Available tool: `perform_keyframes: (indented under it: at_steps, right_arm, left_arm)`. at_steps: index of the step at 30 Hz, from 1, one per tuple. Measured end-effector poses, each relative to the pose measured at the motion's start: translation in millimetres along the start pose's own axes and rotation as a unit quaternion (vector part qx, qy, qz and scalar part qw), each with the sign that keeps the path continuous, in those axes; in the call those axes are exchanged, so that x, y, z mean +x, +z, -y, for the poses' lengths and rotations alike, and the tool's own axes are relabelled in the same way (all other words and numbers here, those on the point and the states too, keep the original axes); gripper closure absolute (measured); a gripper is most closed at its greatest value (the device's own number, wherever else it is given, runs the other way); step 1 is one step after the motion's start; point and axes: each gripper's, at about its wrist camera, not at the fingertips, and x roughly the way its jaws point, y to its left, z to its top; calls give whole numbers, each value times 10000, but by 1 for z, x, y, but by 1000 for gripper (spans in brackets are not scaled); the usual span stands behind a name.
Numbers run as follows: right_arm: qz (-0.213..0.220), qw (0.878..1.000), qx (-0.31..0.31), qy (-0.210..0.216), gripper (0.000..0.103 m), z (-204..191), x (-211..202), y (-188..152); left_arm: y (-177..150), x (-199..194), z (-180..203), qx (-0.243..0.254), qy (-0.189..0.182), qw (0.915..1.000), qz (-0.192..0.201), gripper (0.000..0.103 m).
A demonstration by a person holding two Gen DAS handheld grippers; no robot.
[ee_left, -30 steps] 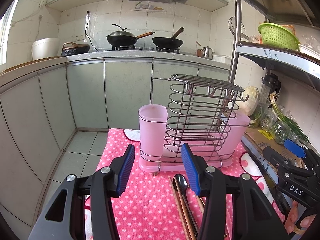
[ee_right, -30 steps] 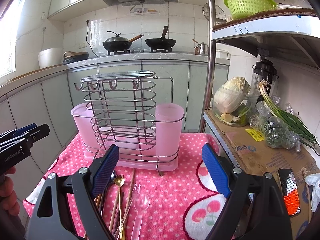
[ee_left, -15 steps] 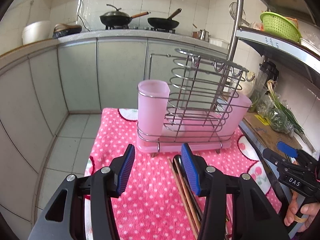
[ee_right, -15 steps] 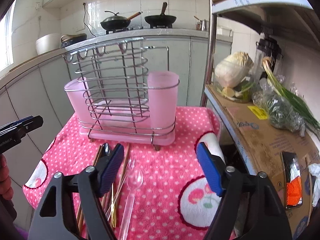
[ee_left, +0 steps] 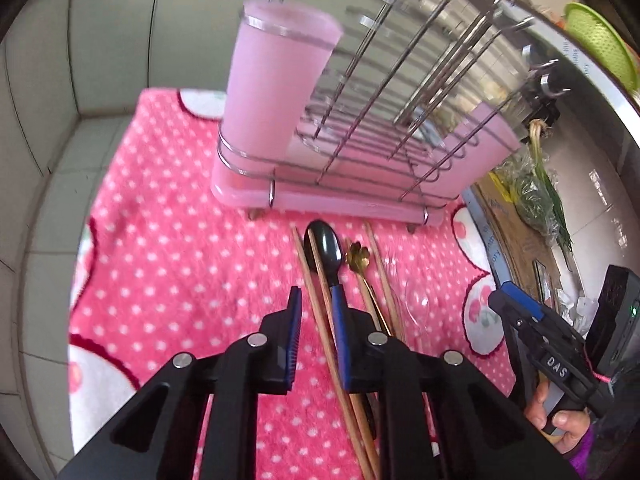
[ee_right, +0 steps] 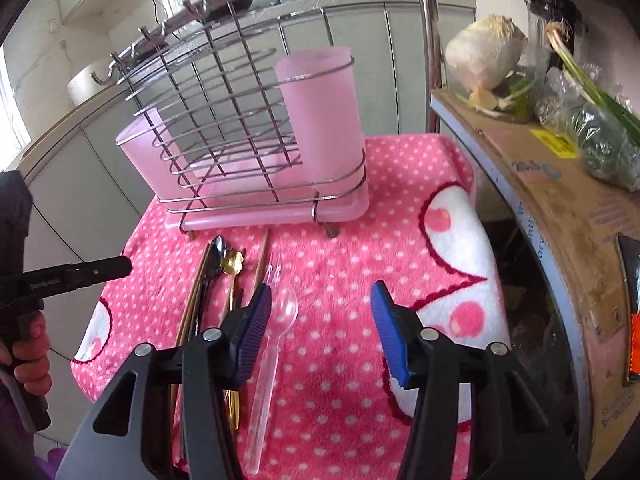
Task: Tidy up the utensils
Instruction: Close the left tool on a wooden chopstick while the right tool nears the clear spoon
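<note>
Left tongs [ee_left: 316,330], jaws just narrowed, straddle a chopstick [ee_left: 316,300] lying on the pink tabletop [ee_left: 180,264]; pads not yet pressing. To their right lie a black spoon [ee_left: 326,246] and more utensils. Best to isolate one piece before clenching. Right tongs [ee_right: 320,326] have just been closing but remain released; only their view reveals the clear spoon [ee_right: 276,332] between them.

Before the wire rack [ee_right: 240,128] with two pink cups [ee_right: 320,112], chopsticks [ee_left: 320,300], a black spoon [ee_left: 324,248], a gold flower spoon [ee_right: 233,262] and a clear spoon [ee_right: 276,344] lie flat, side by side.
</note>
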Motion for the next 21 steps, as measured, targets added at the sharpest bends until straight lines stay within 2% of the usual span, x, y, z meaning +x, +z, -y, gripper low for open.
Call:
perform_keyframes:
  at_steps: [3,7,11,18,21]
  right_arm:
    - [-103,9999,36,101,51,3,7,1]
    - [-195,9996,76,209,51,9,13,3]
    - [-286,9990,124,333,51,14,18,4]
    - [-405,9981,154,438,51,17,28,6]
    - [-373,9980,138,488,51,16,26,7]
  left_arm:
    - [9,25,1,-70,26,9991,-408,89]
    - [18,51,6,-74,244,9962,-837,89]
    - [21,74,7,-195,398,9921,-1178,89]
    - [21,96,19,-58,585,9895,-1317,89]
    - [23,106,23,-229,612,9878,-1414,89]
